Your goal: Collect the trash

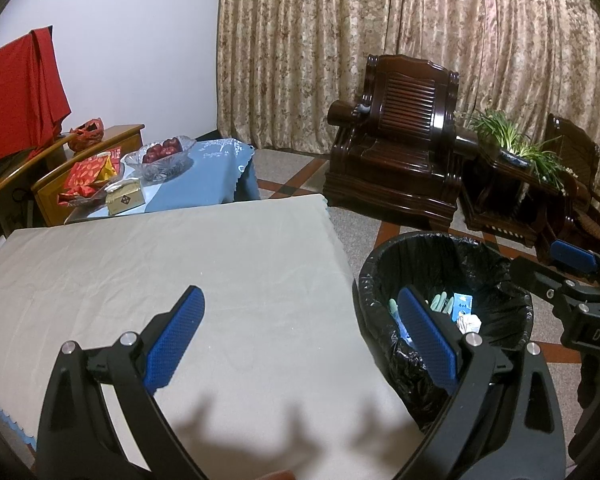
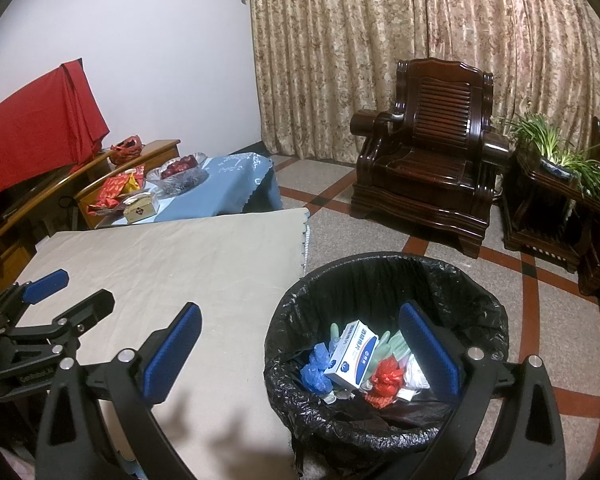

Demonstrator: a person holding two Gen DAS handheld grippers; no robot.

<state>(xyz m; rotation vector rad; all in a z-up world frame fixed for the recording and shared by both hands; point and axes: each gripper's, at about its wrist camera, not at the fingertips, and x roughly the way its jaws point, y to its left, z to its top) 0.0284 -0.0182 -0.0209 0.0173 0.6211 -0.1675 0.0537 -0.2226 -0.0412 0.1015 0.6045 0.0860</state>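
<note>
A bin with a black liner [image 2: 384,280] stands on the floor right of the table; it also shows in the left wrist view [image 1: 440,256]. Inside lie a white-and-blue box [image 2: 350,354], a blue bag [image 2: 315,368], a red wrapper [image 2: 385,380] and green gloves [image 2: 394,342]. My left gripper [image 1: 300,328] is open and empty over the table's right edge [image 1: 340,248]. My right gripper [image 2: 302,338] is open and empty, its right finger above the bin. The table's beige cloth [image 2: 172,264] is bare.
A blue-clothed side table [image 1: 204,176] behind holds a glass fruit bowl [image 1: 160,156], a tissue box [image 1: 125,199] and red packets. A dark wooden armchair [image 2: 428,152] and a plant stand [image 2: 556,168] stand at the right. A curtain hangs behind.
</note>
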